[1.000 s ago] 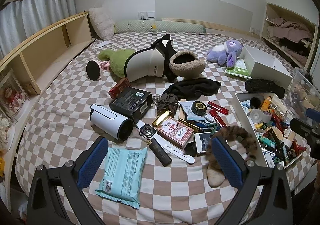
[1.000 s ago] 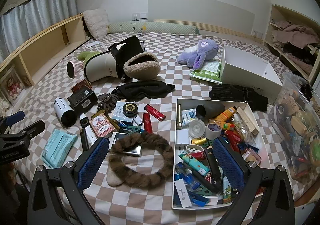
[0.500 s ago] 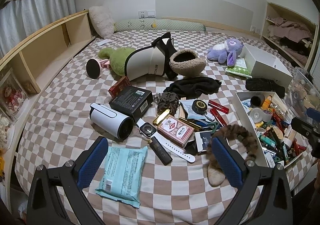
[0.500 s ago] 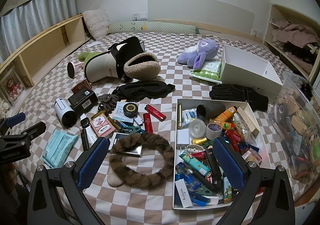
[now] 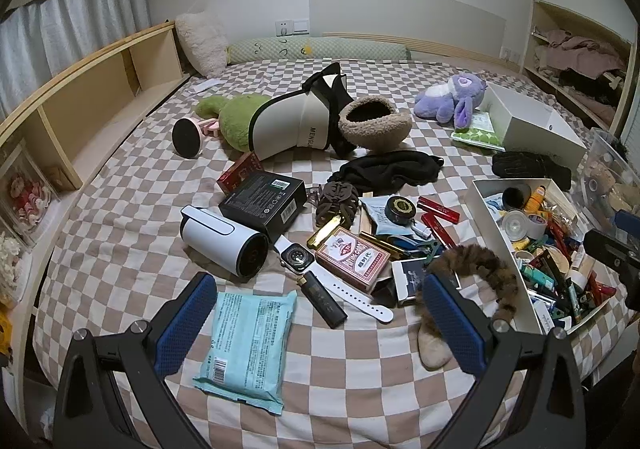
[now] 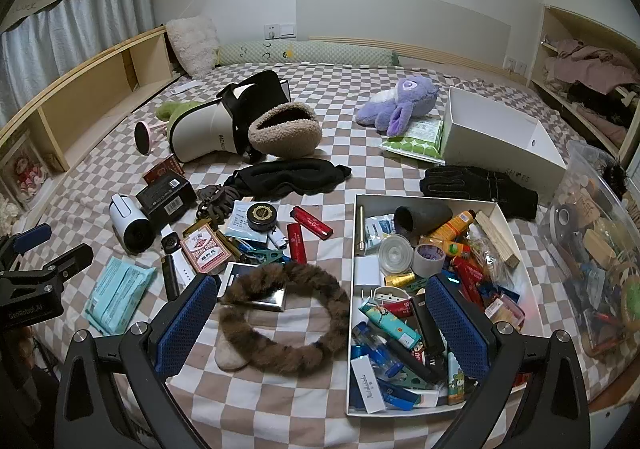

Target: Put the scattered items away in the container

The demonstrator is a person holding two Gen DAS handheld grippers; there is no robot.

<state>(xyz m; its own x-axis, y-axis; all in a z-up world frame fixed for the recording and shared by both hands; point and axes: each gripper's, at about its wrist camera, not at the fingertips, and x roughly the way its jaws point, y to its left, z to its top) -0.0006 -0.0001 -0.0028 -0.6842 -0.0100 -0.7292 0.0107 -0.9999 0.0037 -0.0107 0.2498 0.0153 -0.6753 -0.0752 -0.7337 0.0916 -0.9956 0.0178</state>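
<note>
Left gripper: jaws spread wide, holding nothing, poised above the near edge of the brown-and-white checked bedspread. Between and just ahead of its blue-padded fingers lies a flat pale-teal wipes packet. Beyond it, from left to right: a white cylindrical device with a dark end, a black rectangular carton, a white-strapped smartwatch and a red pack of playing cards.

Right gripper: jaws likewise spread wide and empty. A brown fur ring lies on the bedspread between its fingers, resting partly on a small silver-edged flat case.

Container: a shallow white rectangular tray, at the right of the scattered items, just beside the fur ring. It is crowded with small articles, among them an orange bottle and a roll of tape. The right finger overlaps its near half in the right wrist view.
</note>
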